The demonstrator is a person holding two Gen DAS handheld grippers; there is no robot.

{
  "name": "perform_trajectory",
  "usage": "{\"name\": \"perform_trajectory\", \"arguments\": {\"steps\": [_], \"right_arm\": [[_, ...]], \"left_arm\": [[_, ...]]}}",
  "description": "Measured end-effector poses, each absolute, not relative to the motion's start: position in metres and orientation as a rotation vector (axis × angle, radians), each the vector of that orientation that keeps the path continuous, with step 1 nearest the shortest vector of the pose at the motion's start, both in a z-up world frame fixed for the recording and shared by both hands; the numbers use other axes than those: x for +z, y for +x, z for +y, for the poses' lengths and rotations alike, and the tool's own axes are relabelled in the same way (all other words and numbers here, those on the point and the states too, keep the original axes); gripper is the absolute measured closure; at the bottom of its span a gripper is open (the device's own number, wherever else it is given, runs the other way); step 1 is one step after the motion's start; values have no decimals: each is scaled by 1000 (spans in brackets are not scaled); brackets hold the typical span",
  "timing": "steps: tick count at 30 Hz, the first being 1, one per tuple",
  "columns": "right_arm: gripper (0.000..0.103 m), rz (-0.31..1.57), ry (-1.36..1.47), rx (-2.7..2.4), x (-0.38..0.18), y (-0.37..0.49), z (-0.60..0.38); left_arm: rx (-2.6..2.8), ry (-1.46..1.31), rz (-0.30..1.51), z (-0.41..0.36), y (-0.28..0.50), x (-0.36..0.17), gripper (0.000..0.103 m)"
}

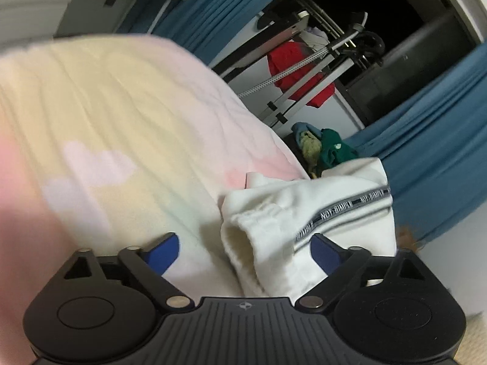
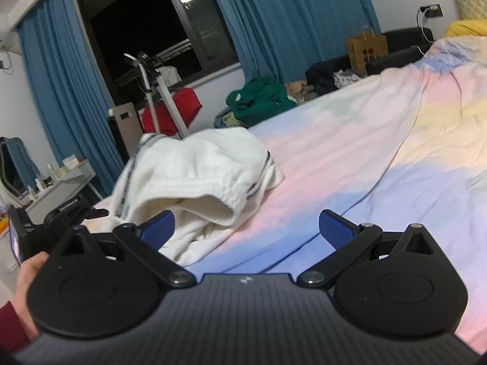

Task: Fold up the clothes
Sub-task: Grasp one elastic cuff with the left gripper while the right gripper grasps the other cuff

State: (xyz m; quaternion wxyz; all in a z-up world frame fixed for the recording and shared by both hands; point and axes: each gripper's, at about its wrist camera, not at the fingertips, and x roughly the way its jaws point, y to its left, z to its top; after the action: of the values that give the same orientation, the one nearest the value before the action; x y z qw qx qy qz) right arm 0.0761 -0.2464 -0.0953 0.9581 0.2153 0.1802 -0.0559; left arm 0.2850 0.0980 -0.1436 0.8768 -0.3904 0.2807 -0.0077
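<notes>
Bedding covers most of both views: a pastel bedspread in bands of pink, yellow, pale blue and white lies over the bed, wrinkled toward its far end. Blue curtains hang on either side of a dark window behind it. Below the window stands a metal drying rack with a red garment draped on it. A heap of clothes, a green garment on top, sits just beyond the far edge of the bed. A brown paper bag stands against the wall further along, near a dark sofa.

White pants with an elastic waistband and a striped side tape printed with letters lie bunched at the edge of the bed, the waistband opening facing the cameras. In the left wrist view the same pants hang partly over the bed's edge.

Left hand-held gripper has its blue fingers spread wide; the right-side finger sits against the cloth of the pants, the other over the bedspread, and nothing is clamped. Right hand-held gripper is spread wide too, its left-side finger just in front of the waistband, the other over bare bedspread. A hand with a red sleeve shows at the lower left of the right wrist view.
</notes>
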Motion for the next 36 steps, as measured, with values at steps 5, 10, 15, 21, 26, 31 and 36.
{"name": "perform_trajectory", "arguments": {"steps": [5, 10, 15, 21, 26, 31, 36], "right_arm": [[2, 398, 440, -100, -114, 98, -248], [2, 408, 435, -90, -124, 110, -248], [2, 358, 384, -111, -115, 102, -241], [2, 301, 307, -117, -99, 89, -231], [2, 349, 260, -80, -95, 80, -220], [3, 440, 235, -11, -100, 81, -206], [25, 554, 196, 34, -116, 96, -186]], "left_arm": [[-99, -854, 546, 101, 302, -149, 36], [-88, -722, 571, 85, 306, -130, 63], [-111, -728, 553, 83, 282, -92, 91], [-220, -652, 470, 84, 224, -23, 93], [-277, -591, 422, 93, 170, 13, 93], [-253, -594, 408, 125, 137, 7, 93], [-178, -683, 483, 155, 141, -27, 92]]}}
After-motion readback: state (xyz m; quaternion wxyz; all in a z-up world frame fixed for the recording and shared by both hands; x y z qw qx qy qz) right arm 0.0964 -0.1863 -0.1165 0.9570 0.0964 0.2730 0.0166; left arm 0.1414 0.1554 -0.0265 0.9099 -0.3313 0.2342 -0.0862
